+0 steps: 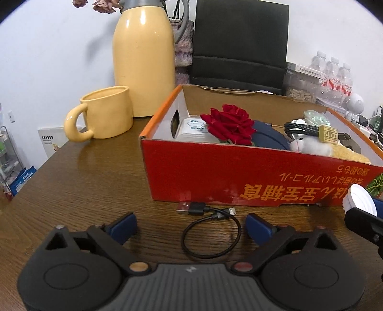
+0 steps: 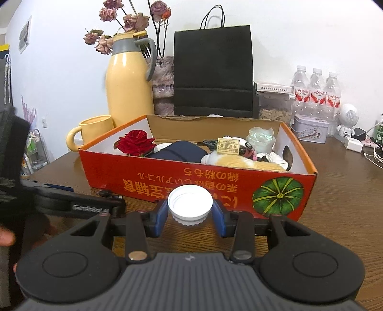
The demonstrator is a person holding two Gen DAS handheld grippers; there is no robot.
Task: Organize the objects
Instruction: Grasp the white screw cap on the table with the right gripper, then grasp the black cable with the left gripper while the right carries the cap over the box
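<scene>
A box (image 2: 167,184) sits mid-table (image 1: 83,172), with a rose (image 1: 228,126) at its left end and a plush toy (image 2: 241,162) toward its right end. Behind the box's left corner stand a mug (image 1: 105,112) and a jug (image 1: 143,59); a bag (image 2: 213,71) stands behind its back edge. A cable (image 1: 208,229) lies just before the box's front side, and bottles (image 2: 316,93) stand at the table's far right edge.

A lived-in home room: yellow thermos (image 2: 129,88) and mug (image 2: 95,131) on a wooden tabletop (image 2: 340,191), dried roses (image 2: 124,21) and bottled water (image 2: 316,91) against the wall.
</scene>
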